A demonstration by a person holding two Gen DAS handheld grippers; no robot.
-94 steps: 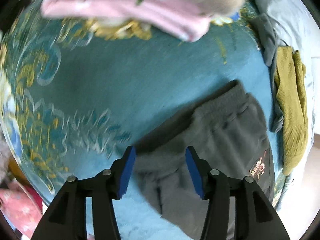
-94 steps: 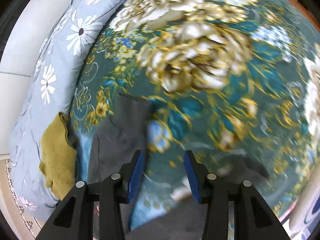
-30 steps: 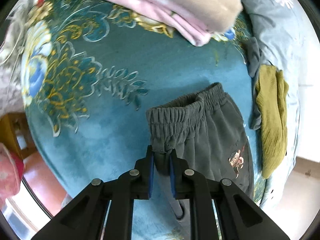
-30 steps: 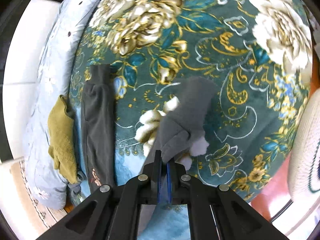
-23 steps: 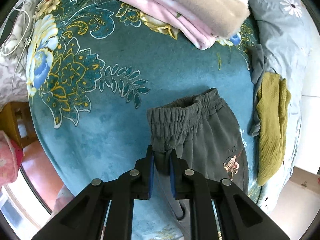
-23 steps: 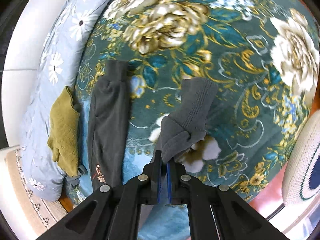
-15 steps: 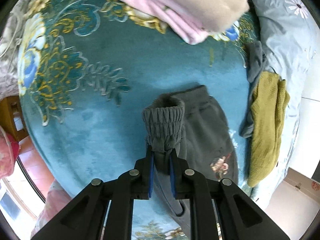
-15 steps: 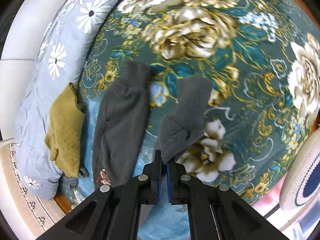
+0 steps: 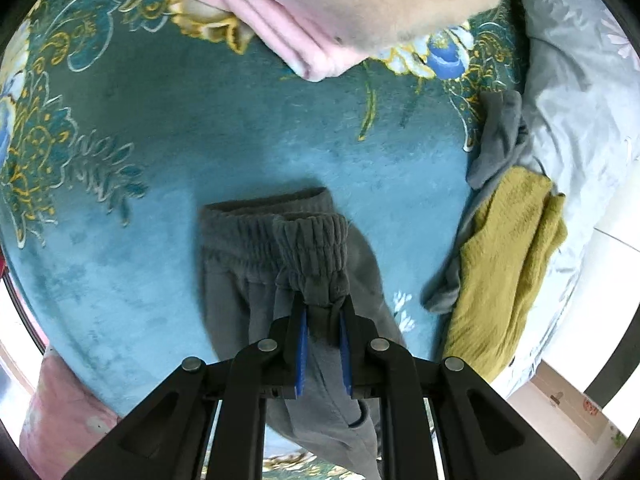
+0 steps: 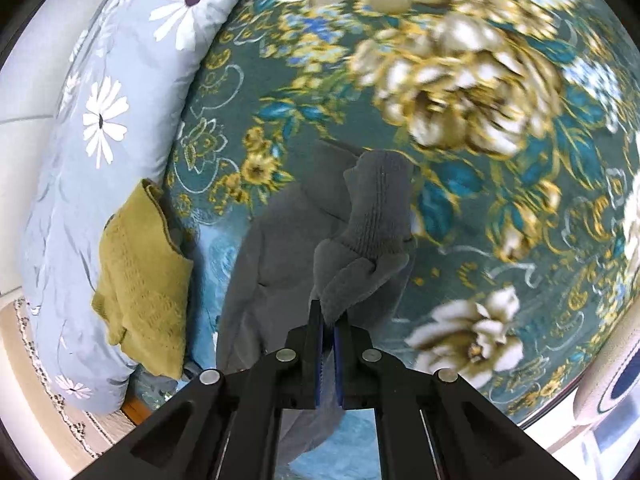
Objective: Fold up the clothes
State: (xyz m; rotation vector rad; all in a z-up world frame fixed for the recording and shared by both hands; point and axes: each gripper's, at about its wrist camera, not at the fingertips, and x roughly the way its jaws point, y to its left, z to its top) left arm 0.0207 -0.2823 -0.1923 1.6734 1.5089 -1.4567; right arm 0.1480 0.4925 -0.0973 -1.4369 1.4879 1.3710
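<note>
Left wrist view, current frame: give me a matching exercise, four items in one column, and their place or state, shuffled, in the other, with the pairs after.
Items
1. grey trousers
2. mustard garment
3. pink folded clothes
4. left gripper

Places or states
A. at the top of the view, under a beige folded piece
B. waistband end lifted, partly doubled over itself on the teal floral blanket
C. shut on a gathered waistband
D. at the right edge of the blanket, lying on a grey garment

Pairs: 1-B, 2-D, 3-A, 4-C
</note>
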